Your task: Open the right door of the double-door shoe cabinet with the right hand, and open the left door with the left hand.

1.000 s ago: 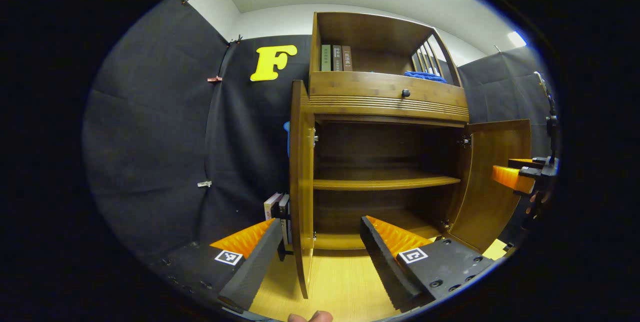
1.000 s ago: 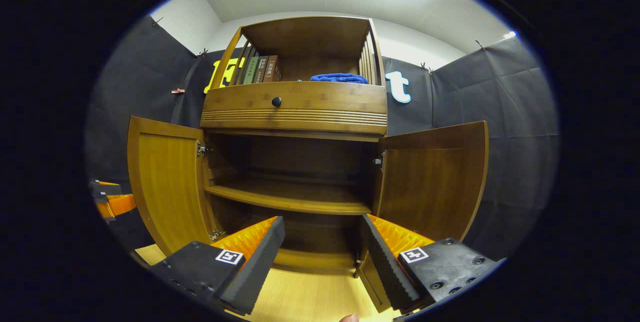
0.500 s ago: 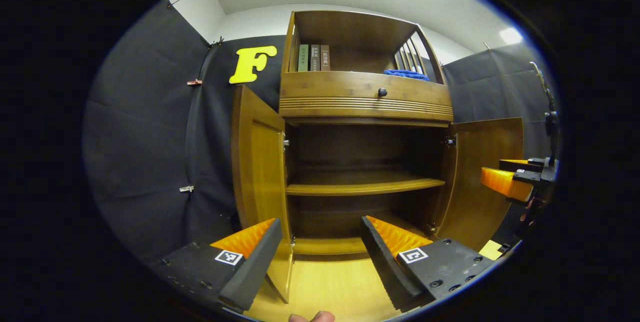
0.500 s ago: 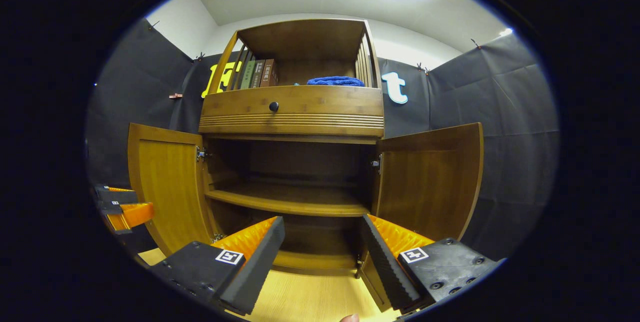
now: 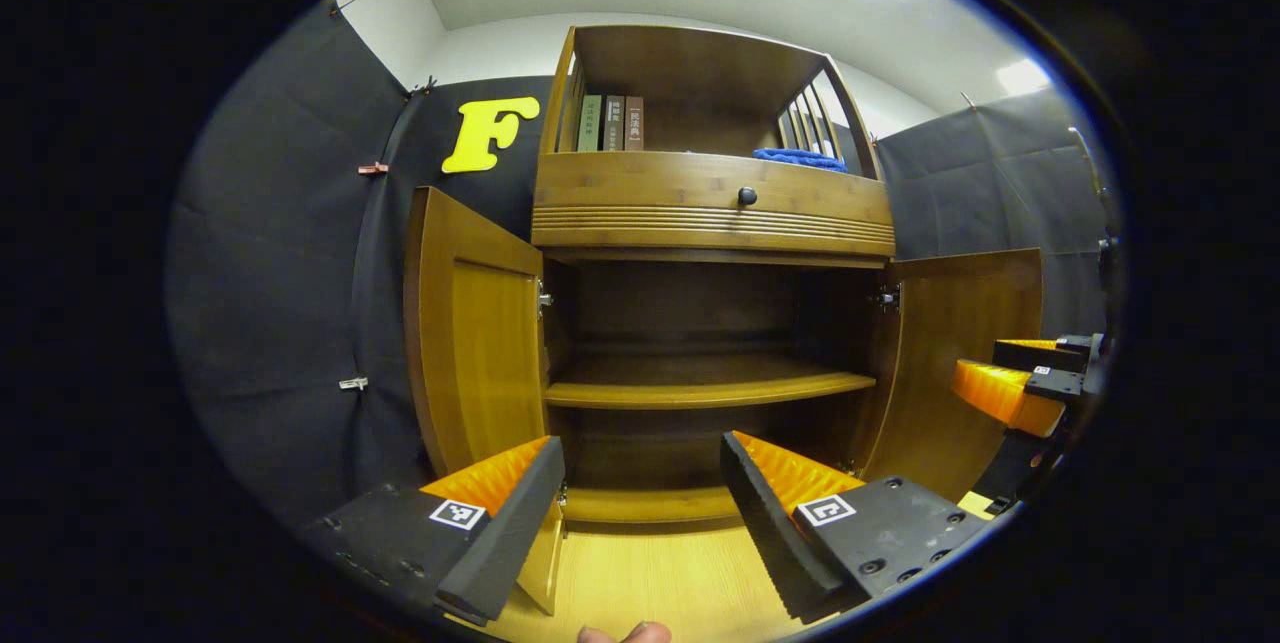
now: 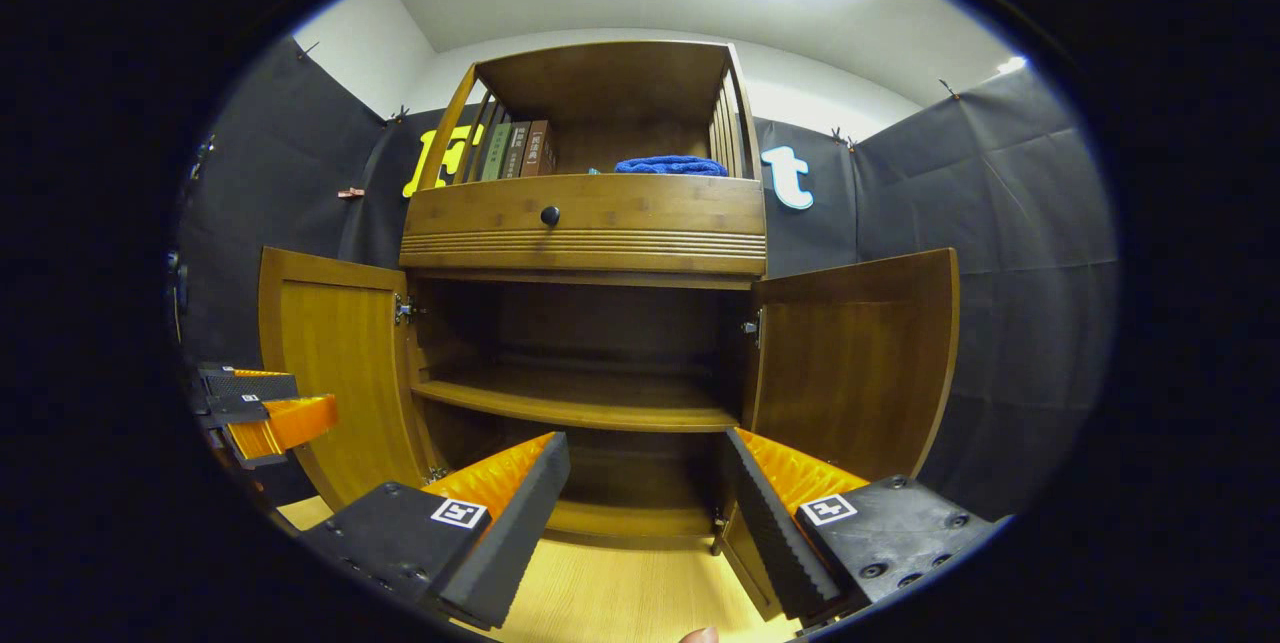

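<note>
The shoe cabinet [image 6: 585,223] is brown wood with thin lines carved across. A blue cloth [image 6: 670,165] lies on it. The floor [image 5: 650,578] is light yellow wood.

Top shelf and floor, from my feeds

I see three books [image 5: 610,123] standing upright at the shelf's left, a folded blue cloth [image 6: 670,165] lying well apart to their right, and pale wood floor [image 5: 650,578] below.

Left gripper [image 5: 640,513] held level, jaws spread wide, right gripper [image 6: 645,513] likewise gaping, gripping nothing
</note>
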Demonstrator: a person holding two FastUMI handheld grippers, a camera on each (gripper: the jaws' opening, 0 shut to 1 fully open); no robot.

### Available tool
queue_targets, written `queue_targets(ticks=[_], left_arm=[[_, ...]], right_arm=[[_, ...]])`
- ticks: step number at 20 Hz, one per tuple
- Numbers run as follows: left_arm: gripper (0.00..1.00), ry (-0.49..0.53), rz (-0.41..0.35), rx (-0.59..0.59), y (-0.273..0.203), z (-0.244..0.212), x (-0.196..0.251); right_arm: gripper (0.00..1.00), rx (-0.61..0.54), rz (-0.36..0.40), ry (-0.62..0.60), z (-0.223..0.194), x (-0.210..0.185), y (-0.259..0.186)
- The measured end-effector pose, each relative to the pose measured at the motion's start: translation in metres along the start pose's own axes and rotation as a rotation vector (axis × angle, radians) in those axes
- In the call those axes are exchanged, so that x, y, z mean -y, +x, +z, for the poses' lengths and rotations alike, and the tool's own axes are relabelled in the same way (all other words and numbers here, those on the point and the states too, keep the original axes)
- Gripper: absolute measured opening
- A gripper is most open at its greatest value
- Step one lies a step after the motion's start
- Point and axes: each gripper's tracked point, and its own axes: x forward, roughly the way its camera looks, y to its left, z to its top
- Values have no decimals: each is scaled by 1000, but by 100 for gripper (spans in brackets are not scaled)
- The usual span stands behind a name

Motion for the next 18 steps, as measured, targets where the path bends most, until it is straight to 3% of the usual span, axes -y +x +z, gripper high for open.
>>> queue_targets(ticks=[18], left_arm=[[97, 18, -17, 7, 3, 3, 14]], right_arm=[[100, 4, -25, 13, 2, 7, 1]])
